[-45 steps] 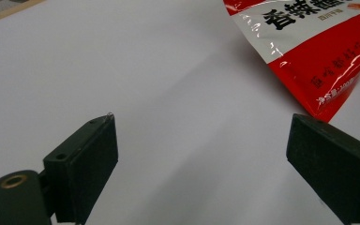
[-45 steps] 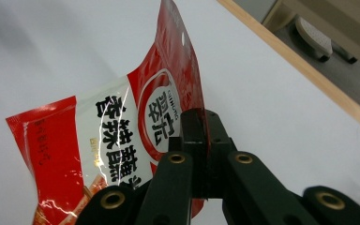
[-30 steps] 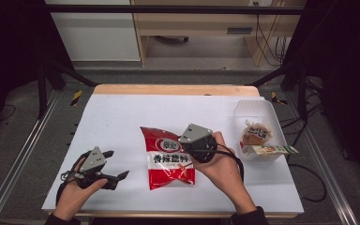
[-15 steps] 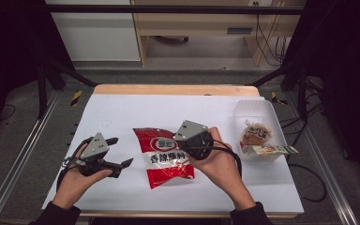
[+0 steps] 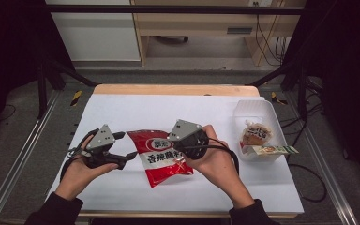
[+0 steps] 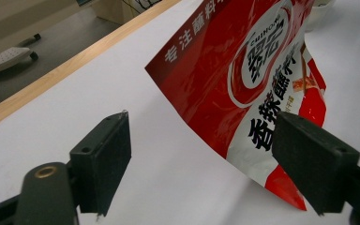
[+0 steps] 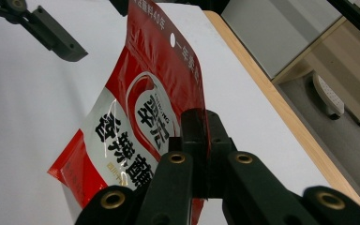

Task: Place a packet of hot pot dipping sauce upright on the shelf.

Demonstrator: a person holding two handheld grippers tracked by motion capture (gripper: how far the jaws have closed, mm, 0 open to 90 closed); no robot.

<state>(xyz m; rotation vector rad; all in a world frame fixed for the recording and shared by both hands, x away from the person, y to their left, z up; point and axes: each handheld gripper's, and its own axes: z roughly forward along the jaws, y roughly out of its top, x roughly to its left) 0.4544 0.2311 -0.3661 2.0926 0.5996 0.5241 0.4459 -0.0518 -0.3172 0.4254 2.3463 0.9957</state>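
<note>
Right gripper: I pinch the red bag by its edge (lifted, tilted).
Left gripper: jaws apart, just been closing, beside the bag's left edge, nothing between.
Table: white.

Black sleeves on both forearms; left tool & right tool: black jaws w/ brass rivets, grey triangular top plates, black cables.
</note>
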